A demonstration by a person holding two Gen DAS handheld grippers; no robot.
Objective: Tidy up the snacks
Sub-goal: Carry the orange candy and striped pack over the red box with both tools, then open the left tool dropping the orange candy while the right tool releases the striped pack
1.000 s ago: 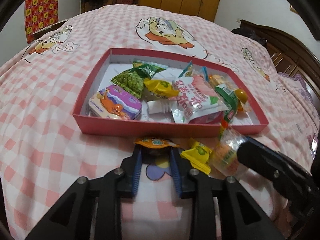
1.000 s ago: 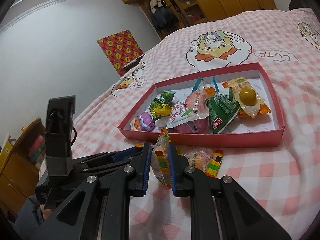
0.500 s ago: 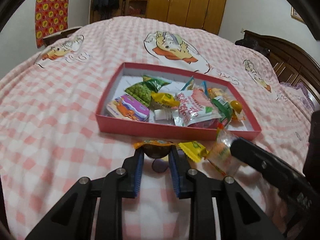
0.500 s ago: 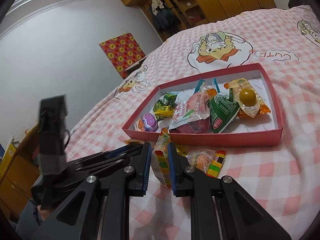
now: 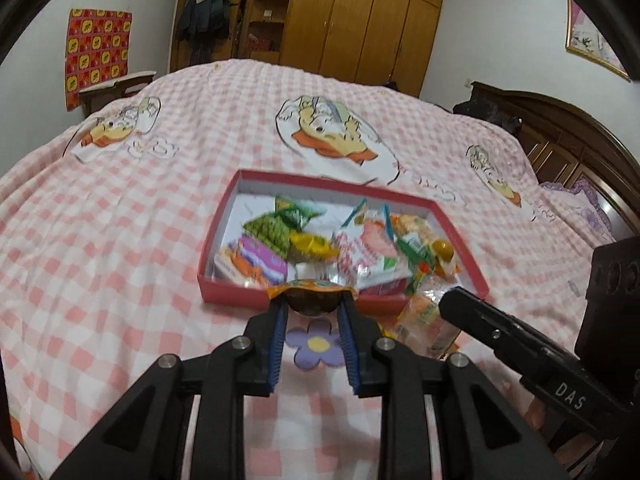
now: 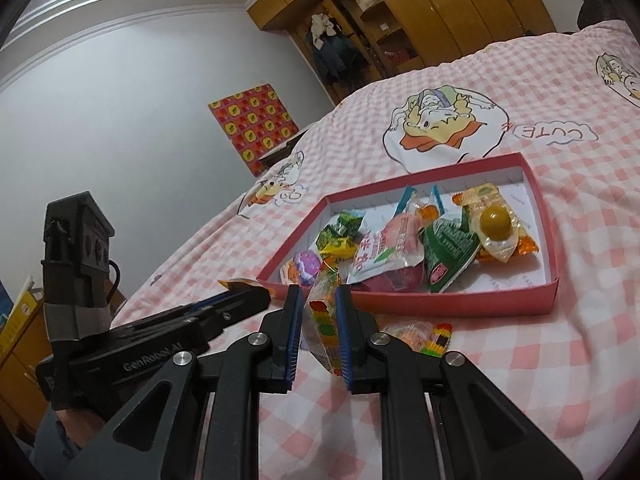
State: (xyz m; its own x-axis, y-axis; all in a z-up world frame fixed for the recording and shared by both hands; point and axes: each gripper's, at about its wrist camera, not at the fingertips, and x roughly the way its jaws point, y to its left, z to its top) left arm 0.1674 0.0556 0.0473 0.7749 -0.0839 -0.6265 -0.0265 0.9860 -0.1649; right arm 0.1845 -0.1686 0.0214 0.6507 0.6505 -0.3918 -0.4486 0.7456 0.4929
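— Red card walls mark the shallow box [image 5: 224,236] lying on the pink checked bedspread [image 5: 100,248], just ahead of both grippers. How does the left gripper [image 5: 313,308] stand?

— Its blue-lined jaws are partly closed on a small round dark snack with an orange wrapper top [image 5: 311,294], pinched at the very tips. The snack hangs clear of the bedspread, right in front of the box's near wall. Below the jaws a purple flower print [image 5: 318,344] shows on the cloth.

— And the right gripper [image 6: 318,312]?

— Its jaws are drawn in tight on a clear packet of coloured block-shaped sweets [image 6: 322,328], which stands upright between the pads. From the left wrist camera that gripper [image 5: 520,340] comes in from the right side, its tip on the same packet [image 5: 424,320], though that view is blurred.

— What lies near it?

— Just right of the right gripper's tips, on the bedspread, rests another clear packet of coloured sweets [image 6: 424,334], in front of the box's near wall. Inside the box, straight ahead, sit a white and pink packet [image 6: 384,248], a green packet [image 6: 448,248], a yellow ball in a clear wrapper [image 6: 496,220] to the far right, and a purple pack [image 6: 306,264] to the left.

— Is a person visible?

— Only a hand [image 6: 76,420] at the lower left of the right wrist view, under the left gripper's body.
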